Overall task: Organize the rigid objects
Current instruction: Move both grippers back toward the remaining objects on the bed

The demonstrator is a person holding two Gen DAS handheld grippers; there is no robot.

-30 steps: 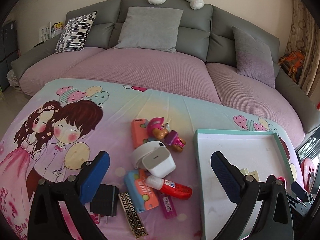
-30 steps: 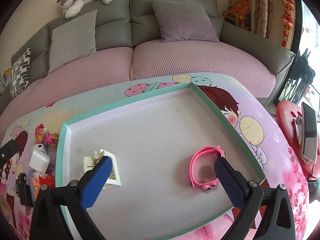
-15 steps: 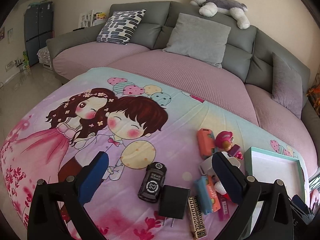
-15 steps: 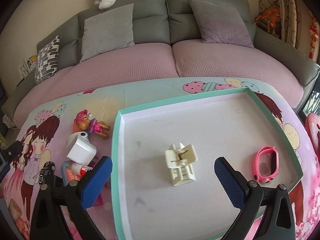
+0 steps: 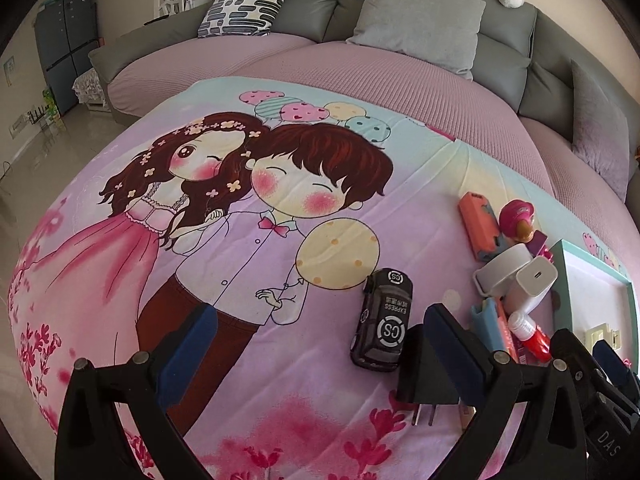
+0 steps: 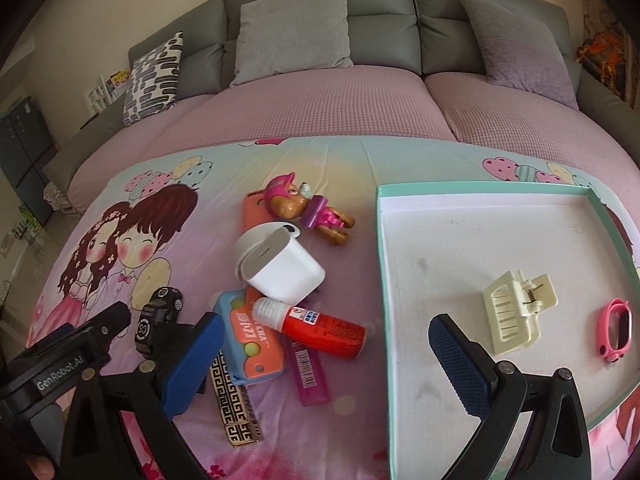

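Both grippers empty, fingers spread wide. The left gripper (image 5: 316,354) hovers low over the printed cloth on the tabletop (image 5: 280,380); the right gripper (image 6: 326,358) sits between the pile and the tray (image 6: 382,264). The tray already holds a cream hair clip (image 6: 518,310) and a pink band (image 6: 616,330). Still loose on the cloth: toy car (image 5: 382,320), black plug (image 5: 416,376), white charger (image 6: 282,268), red glue bottle (image 6: 320,328), pink lighter (image 6: 310,368), patterned bar (image 6: 234,400), orange case (image 6: 256,210), dog figure (image 6: 308,208). Likely next target is the toy car or the plug — both lie just ahead and to the right of the left fingers, the plug partly behind the right-hand finger, so the left gripper is nearer. The car's long axis runs roughly along the gripper's forward direction, slightly tilted; which end is the front I cannot tell. The plug's prongs point back toward the camera. The tray lies further right, past the pile.
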